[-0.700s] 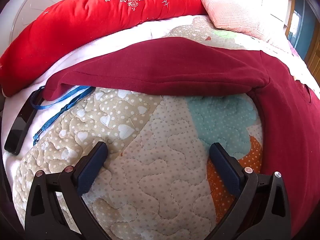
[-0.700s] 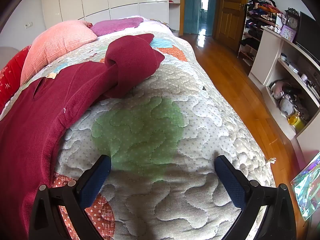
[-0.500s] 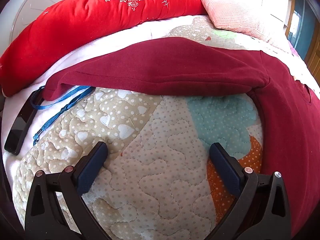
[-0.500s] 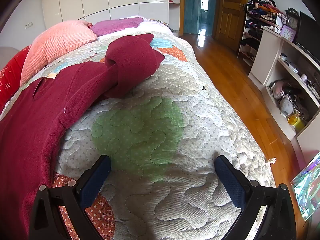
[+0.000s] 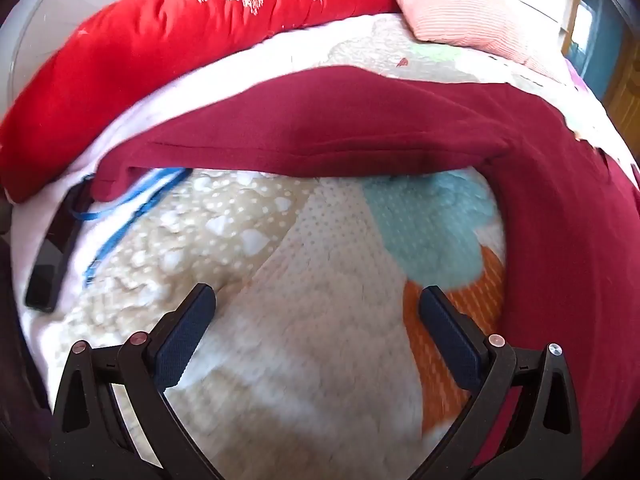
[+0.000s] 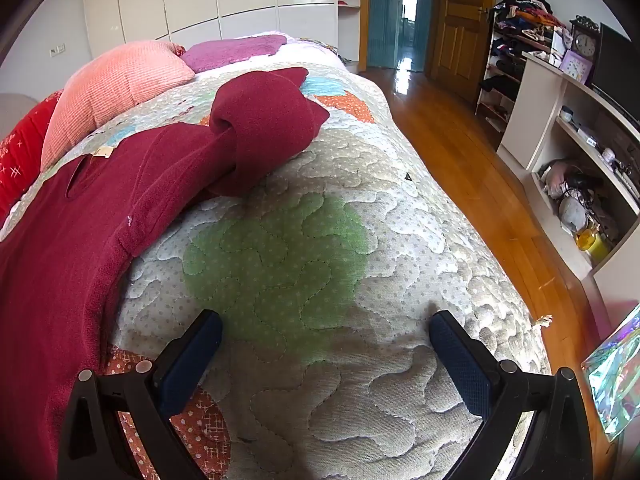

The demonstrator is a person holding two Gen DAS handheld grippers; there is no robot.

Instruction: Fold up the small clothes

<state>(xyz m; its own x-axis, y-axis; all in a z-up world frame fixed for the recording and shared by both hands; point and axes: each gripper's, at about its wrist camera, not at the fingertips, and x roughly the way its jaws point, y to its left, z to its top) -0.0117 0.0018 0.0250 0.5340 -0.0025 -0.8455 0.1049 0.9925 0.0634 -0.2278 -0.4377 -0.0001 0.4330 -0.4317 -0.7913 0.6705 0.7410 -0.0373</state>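
Note:
A dark red sweater (image 5: 360,132) lies spread on the quilted bed. In the left wrist view one sleeve stretches flat across the far side and the body runs down the right edge. In the right wrist view the sweater (image 6: 80,224) fills the left side, and its other sleeve (image 6: 264,128) lies bunched and twisted further away. My left gripper (image 5: 316,324) is open and empty over the quilt (image 5: 320,360), short of the sleeve. My right gripper (image 6: 326,350) is open and empty above a green patch, to the right of the sweater's body.
A red cushion (image 5: 180,32) and a pink pillow (image 6: 116,84) lie at the head of the bed. A blue lanyard (image 5: 132,216) and a dark phone (image 5: 56,248) lie at the left. The bed's right edge drops to a wood floor (image 6: 480,184) with shelves (image 6: 580,184) beyond.
My left gripper has moved slightly forward and its view is now blurred by motion. The right gripper and the sweater have not moved.

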